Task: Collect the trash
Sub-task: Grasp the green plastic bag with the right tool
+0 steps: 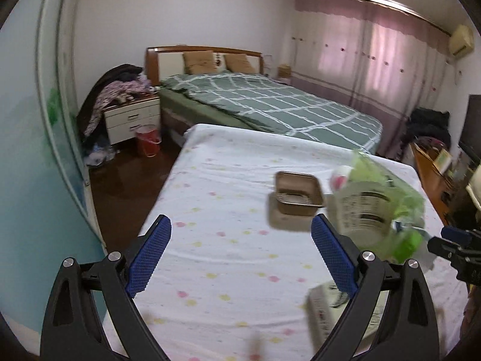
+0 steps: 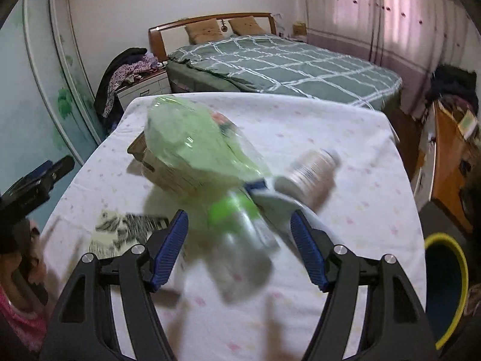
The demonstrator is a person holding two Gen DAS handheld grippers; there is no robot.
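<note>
Left gripper (image 1: 241,240) stands wide with nothing between its blue pads, above the flowered table cloth (image 1: 228,270). Ahead of its right pad sits a small brown box (image 1: 297,195), then a white labelled bottle (image 1: 363,210). Right gripper (image 2: 239,234) holds a clear bottle with a green cap (image 2: 237,225), blurred, apparently with green plastic (image 2: 186,144). A yellow-rimmed bin (image 2: 451,285) stands right of the table.

A white cloth-covered table (image 1: 228,198) with faint pastel dots carries a brown square container (image 1: 298,193), a printed carton (image 1: 323,310) near its front edge — and a blurred white bottle (image 2: 312,173).
</note>
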